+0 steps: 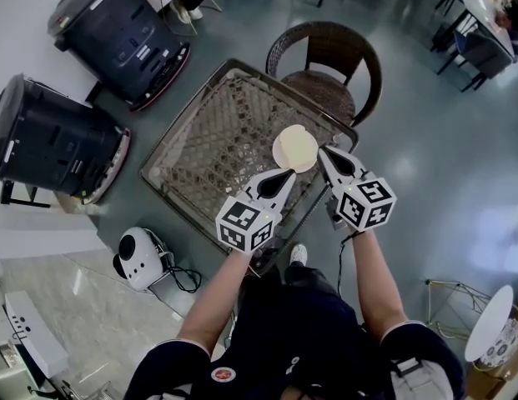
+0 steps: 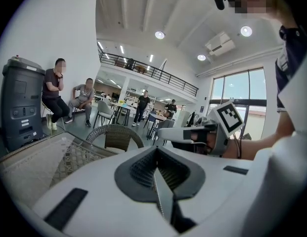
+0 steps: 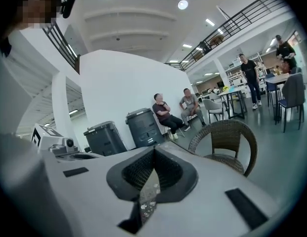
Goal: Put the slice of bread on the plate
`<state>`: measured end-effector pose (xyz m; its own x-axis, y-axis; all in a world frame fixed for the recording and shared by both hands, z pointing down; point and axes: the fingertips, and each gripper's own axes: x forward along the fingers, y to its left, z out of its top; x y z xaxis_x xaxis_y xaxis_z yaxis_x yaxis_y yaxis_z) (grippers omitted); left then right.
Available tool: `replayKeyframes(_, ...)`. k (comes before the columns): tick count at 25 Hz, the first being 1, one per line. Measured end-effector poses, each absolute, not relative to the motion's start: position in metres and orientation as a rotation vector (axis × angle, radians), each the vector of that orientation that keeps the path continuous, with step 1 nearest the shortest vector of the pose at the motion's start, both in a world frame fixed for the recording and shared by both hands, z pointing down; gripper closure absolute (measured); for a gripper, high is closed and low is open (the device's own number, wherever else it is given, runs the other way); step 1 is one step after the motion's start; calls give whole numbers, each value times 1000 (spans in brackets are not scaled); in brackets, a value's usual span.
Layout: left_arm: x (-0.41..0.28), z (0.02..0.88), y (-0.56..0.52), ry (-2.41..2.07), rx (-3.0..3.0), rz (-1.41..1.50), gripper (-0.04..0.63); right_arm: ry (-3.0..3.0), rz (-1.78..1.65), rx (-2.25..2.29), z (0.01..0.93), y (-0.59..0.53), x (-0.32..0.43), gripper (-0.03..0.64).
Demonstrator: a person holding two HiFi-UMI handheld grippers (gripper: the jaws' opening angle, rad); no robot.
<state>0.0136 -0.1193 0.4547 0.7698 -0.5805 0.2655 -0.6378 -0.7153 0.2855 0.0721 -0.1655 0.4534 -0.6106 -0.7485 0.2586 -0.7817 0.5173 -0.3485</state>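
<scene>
Apparently final step: slice of bread [image 1: 297,145] seems to lie on plate [image 1: 278,158], wicker table [image 1: 210,140]. Left gripper [image 1: 289,173], right gripper [image 1: 323,151] — jaws together, empty. Next — probably only withdrawal.

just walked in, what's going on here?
A person holds a gripper in each hand above the table. The left gripper and right gripper are both shut and empty, close to the pale plate at the table's edge by the wicker chair. Whether bread lies on the plate is unclear.
</scene>
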Motion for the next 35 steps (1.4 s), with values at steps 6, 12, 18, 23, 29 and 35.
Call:
replayKeyframes(6,16,433,-119,-932,2631,174,589,-2726,590,1317,428,-155,62,611)
replayKeyframes(12,13,420,-120,-943,2642,156,589,-2750,578,1320,415,-152,58,611)
replayKeyframes(18,11,418,-118,-944,2645,159,589,-2769,568,1328,408,-151,54,611)
replayKeyframes(23,12,414,-116,-942,2647,160,589,-2772,568,1338,403,-150,54,611)
replayKeyframes(29,11,412,-114,-936,2650,167,589,-2771,576,1344,401,-148,55,611)
replayKeyframes(35,12,410,-113,-934,2650,169,589,-2770,575,1351,399,-147,55,611)
